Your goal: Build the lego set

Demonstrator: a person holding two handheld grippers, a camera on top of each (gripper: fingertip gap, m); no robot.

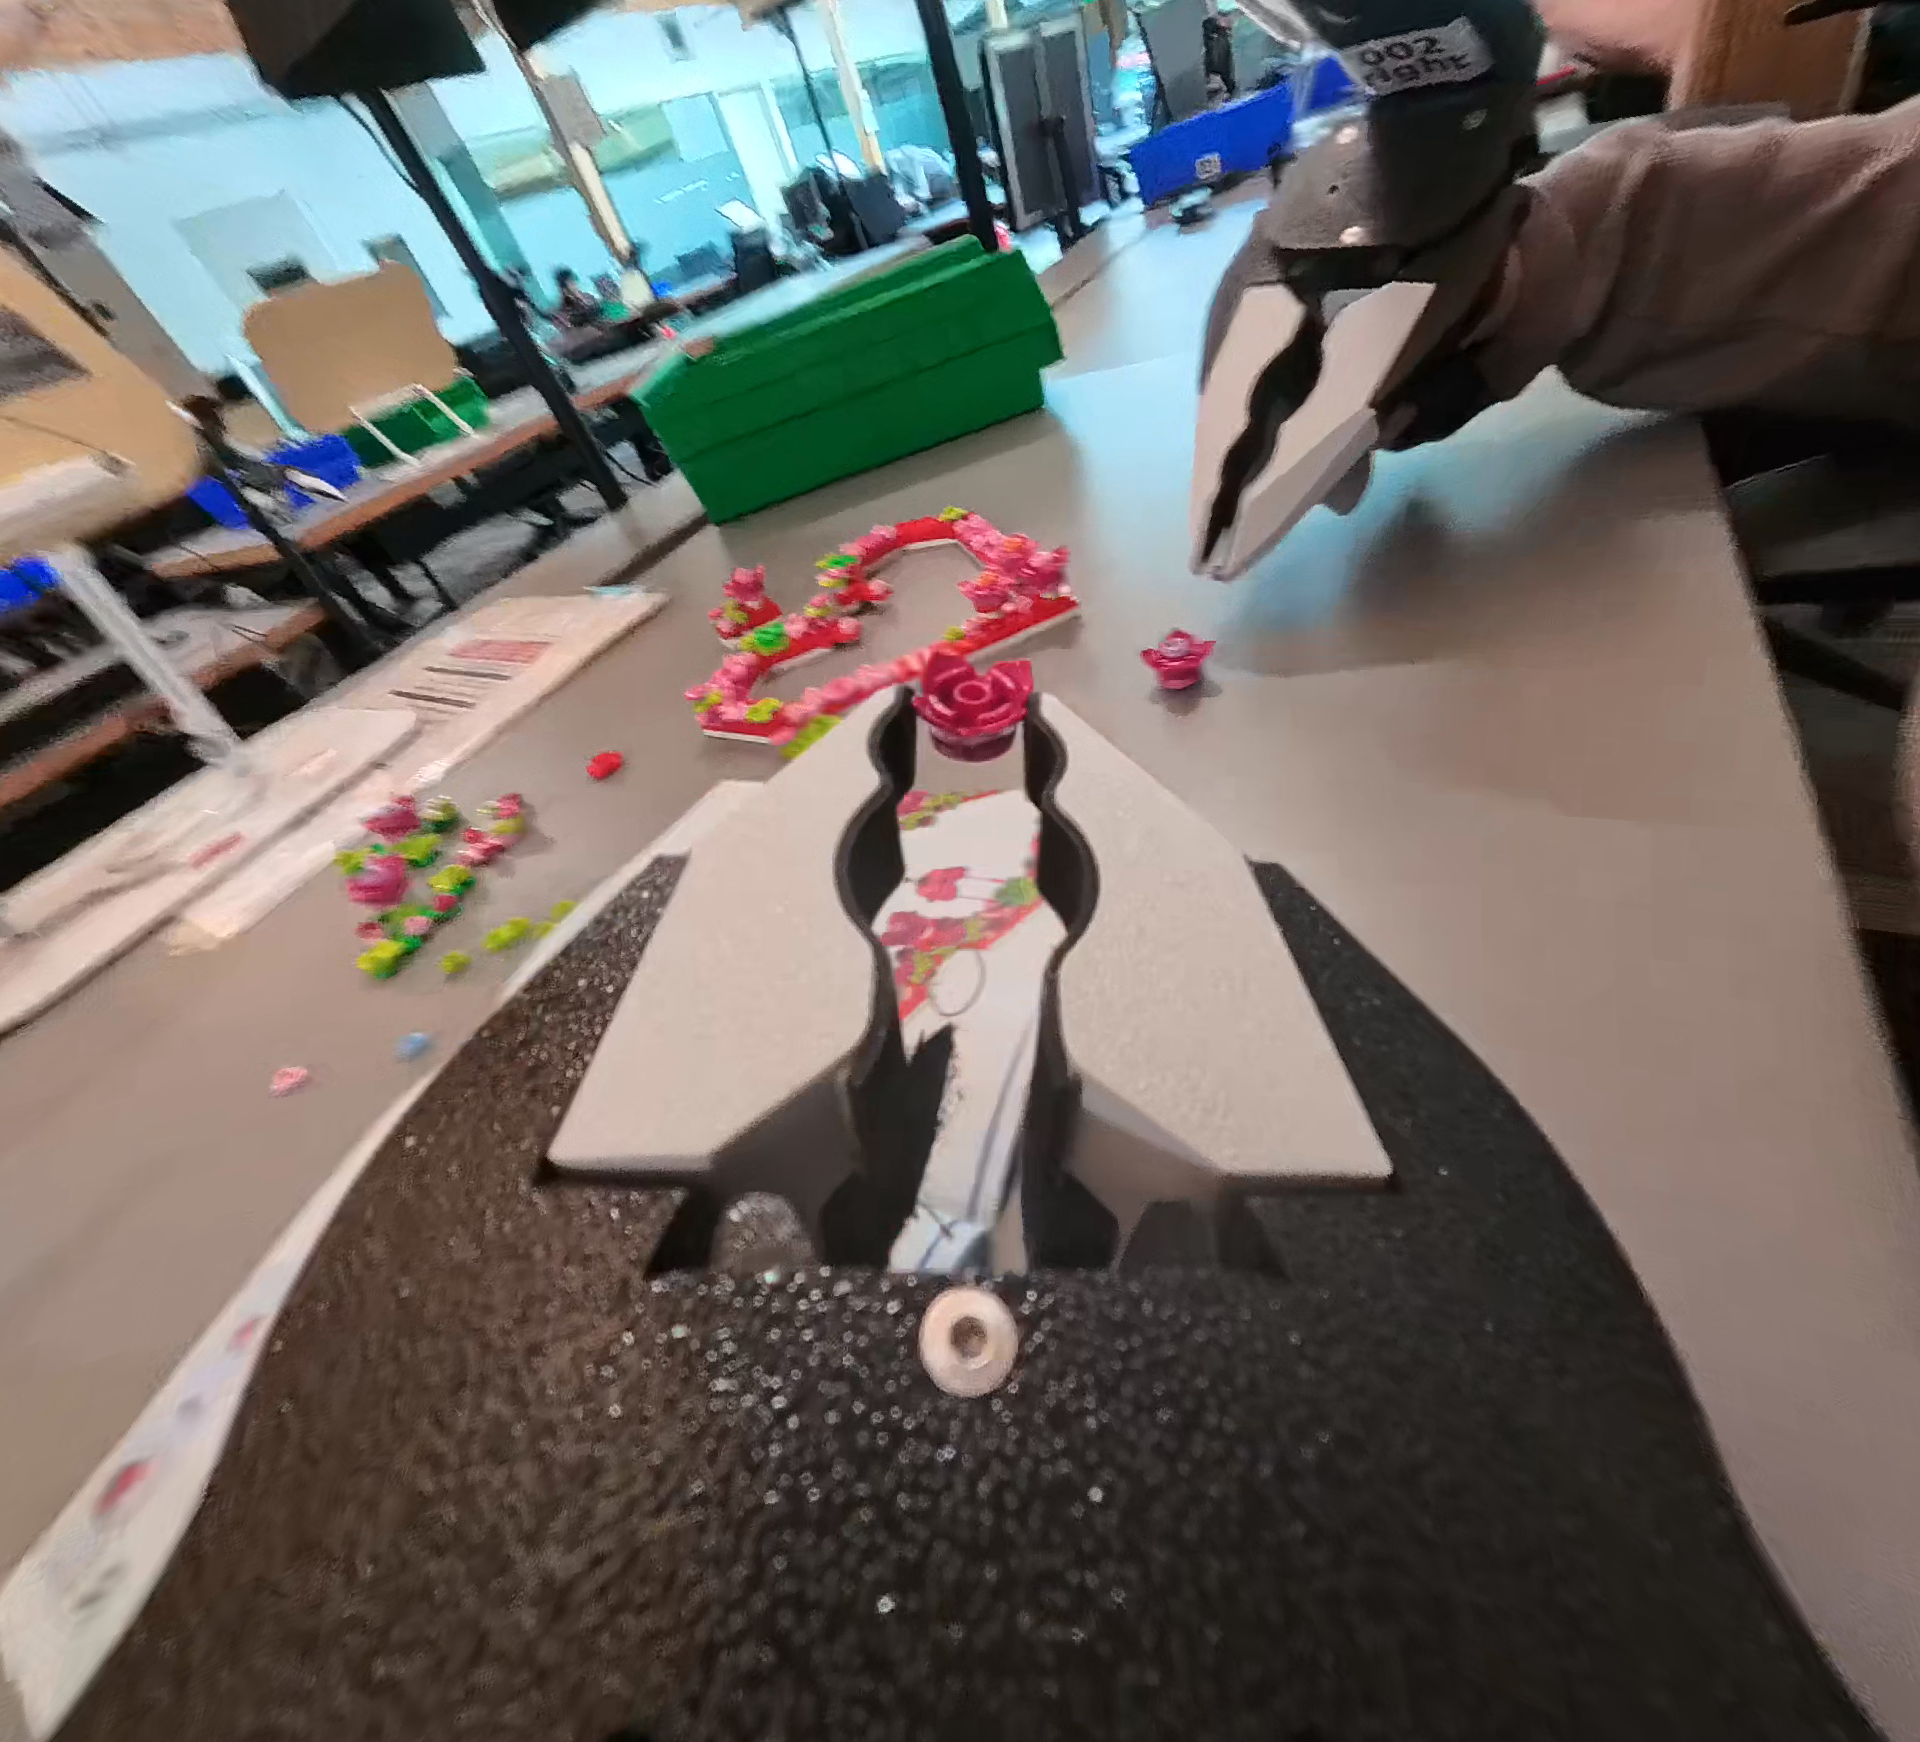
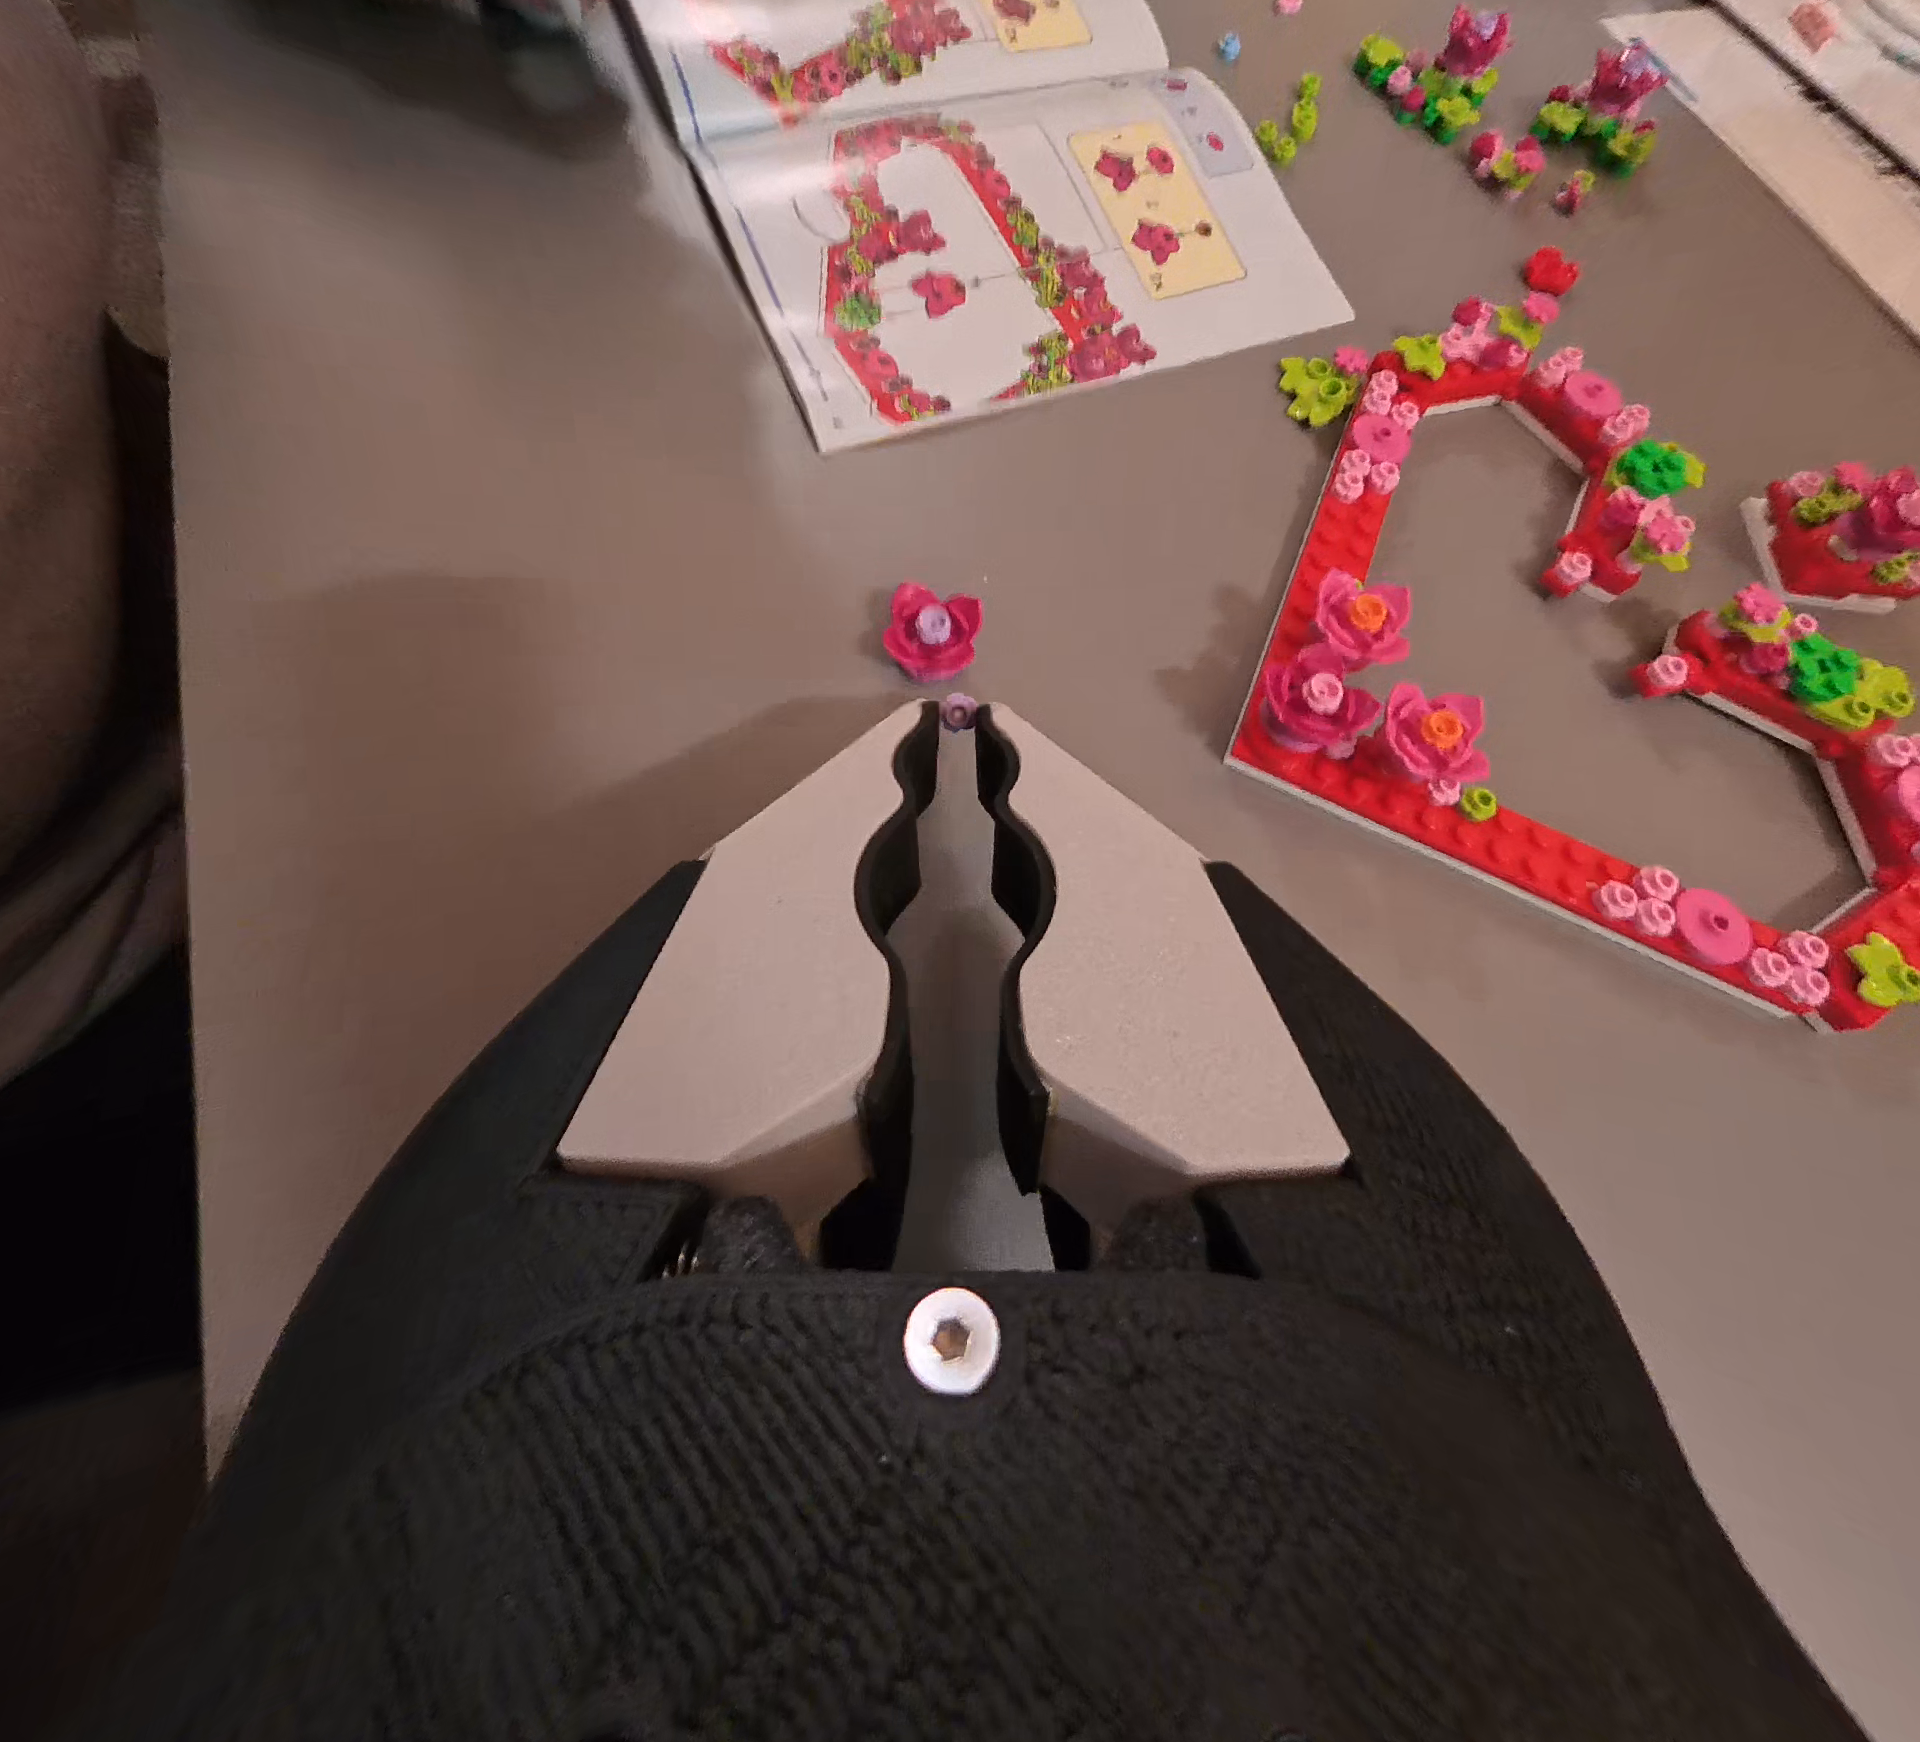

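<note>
My left gripper (image 1: 971,718) is shut on a magenta rose piece (image 1: 975,690), held above the table in front of the red heart-shaped frame (image 1: 1023,624). My right gripper (image 2: 957,718) is shut on a tiny lavender stud (image 2: 958,707), just short of a magenta flower with a lavender centre (image 2: 932,630) lying on the table. That flower (image 1: 1177,658) and the right gripper (image 1: 1218,562) above it also show in the left wrist view. The frame (image 2: 1320,570), dotted with pink flowers and green leaves, lies to the right in the right wrist view.
An open instruction booklet (image 2: 1247,279) lies beyond the flower. Loose pink and green pieces (image 2: 1496,92) sit at the far right, and also show in the left wrist view (image 1: 426,871). A green box (image 1: 852,383) stands behind the frame. A sleeved arm (image 1: 1683,269) reaches in from the right. My hands' fingertips stand some 15 cm from each other.
</note>
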